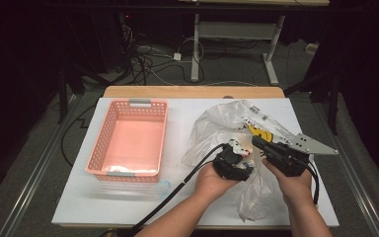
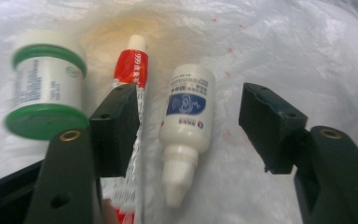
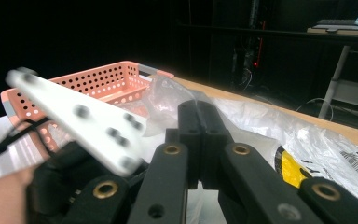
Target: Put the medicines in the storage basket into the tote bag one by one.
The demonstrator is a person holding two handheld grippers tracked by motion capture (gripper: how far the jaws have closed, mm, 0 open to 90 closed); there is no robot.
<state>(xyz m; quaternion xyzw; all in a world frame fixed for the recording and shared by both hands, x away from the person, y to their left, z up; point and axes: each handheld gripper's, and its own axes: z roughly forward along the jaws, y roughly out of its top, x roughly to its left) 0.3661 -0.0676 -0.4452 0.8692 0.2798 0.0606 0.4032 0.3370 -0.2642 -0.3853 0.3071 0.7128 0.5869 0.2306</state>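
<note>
My left gripper (image 1: 234,160) reaches into a crumpled clear plastic bag (image 1: 212,128) right of the table's middle. In the left gripper view its jaws (image 2: 189,116) stand open around a white dropper bottle (image 2: 186,121) with a blue label, and the pads do not press on it. A red and white tube (image 2: 131,70) lies beside the left jaw, and a white jar with green rims (image 2: 46,93) lies further left. My right gripper (image 1: 256,143) is shut on the bag's film (image 3: 172,93), which rises to its closed tips (image 3: 199,109).
A pink perforated basket (image 1: 128,138) stands on the table's left half with something white (image 1: 123,169) at its near end. A clear round item (image 1: 164,186) lies by its near right corner. A yellow printed pack (image 1: 261,132) lies under the bag. The white table (image 1: 79,197) ends close behind the bag.
</note>
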